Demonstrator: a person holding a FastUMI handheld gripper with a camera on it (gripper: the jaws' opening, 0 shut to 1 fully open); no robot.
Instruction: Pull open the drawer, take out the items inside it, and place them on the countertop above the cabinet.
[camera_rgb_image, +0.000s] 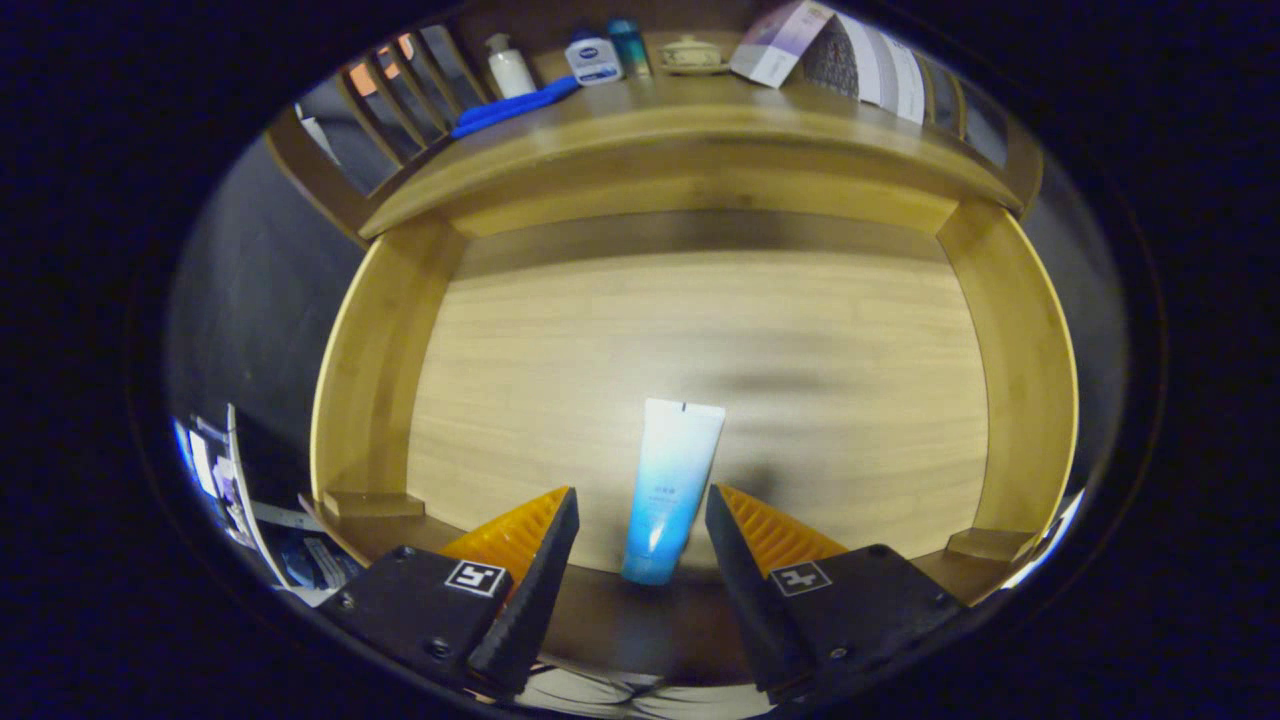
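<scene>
The wooden drawer (380, 350) stands pulled open below me. A white-to-blue tube (668, 480) lies on the drawer's floor, its cap end toward the front wall. My gripper (642, 505) hangs open over the drawer's front, one finger on each side of the tube's lower half, with a gap between each finger and the tube. Beyond the drawer runs the countertop (700, 115), which carries a white pump bottle (509, 68), a blue flat item (512, 108), a white-and-blue bottle (592, 58), a teal bottle (628, 45), a small lidded dish (692, 55) and a box (780, 40).
The drawer's side walls (1030, 370) rise left and right of the tube. A slatted wooden rail (400, 90) borders the countertop at the left. Printed papers (240, 480) lie low to the left, outside the drawer.
</scene>
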